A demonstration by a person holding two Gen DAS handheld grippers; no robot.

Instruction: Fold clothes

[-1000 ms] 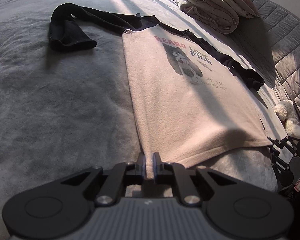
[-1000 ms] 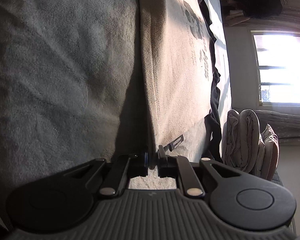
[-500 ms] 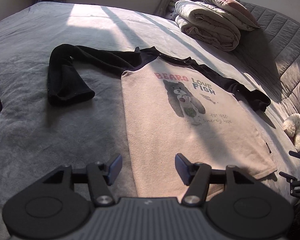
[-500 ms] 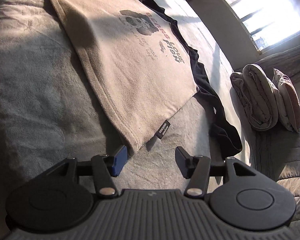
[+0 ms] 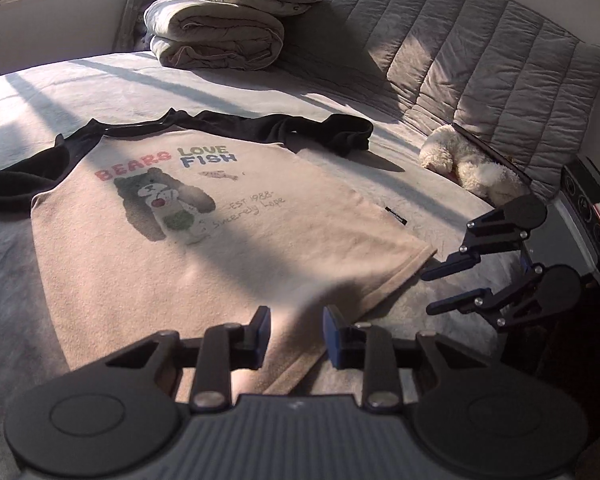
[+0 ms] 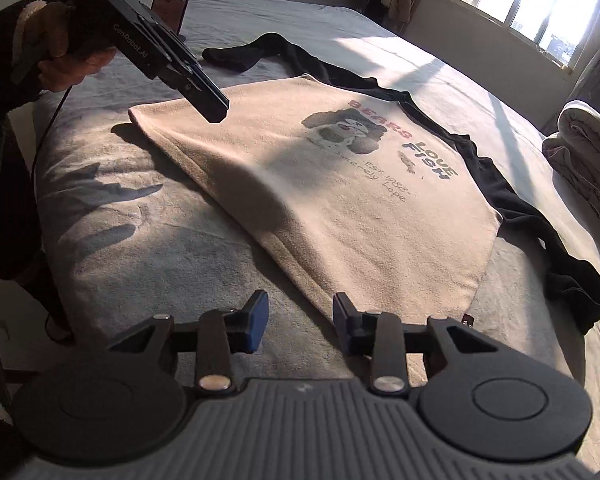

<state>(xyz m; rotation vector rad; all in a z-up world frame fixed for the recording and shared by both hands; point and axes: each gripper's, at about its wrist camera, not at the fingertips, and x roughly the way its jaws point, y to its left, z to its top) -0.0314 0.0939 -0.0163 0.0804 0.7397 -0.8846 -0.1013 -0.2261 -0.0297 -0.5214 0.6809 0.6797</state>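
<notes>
A: Item: sweatshirt (image 5: 204,240), flat on bed (image 5: 100,92), print up, sleeves out, hem at near edge.

B: Change: left gripper (image 5: 294,334) and right gripper (image 6: 300,320), pinching the hem corners a second ago, now spread, empty. Garment smoothed, unfolded.

The shirt's (image 5: 204,240) left sleeve (image 5: 16,184) runs off frame.

- left gripper (image 5: 294,330) jaws apart, nothing between them, raised, pointing down-forward
- right gripper (image 6: 300,316) jaws apart, empty
- hand (image 6: 66,62) grips left gripper handle, dark sleeve
</notes>
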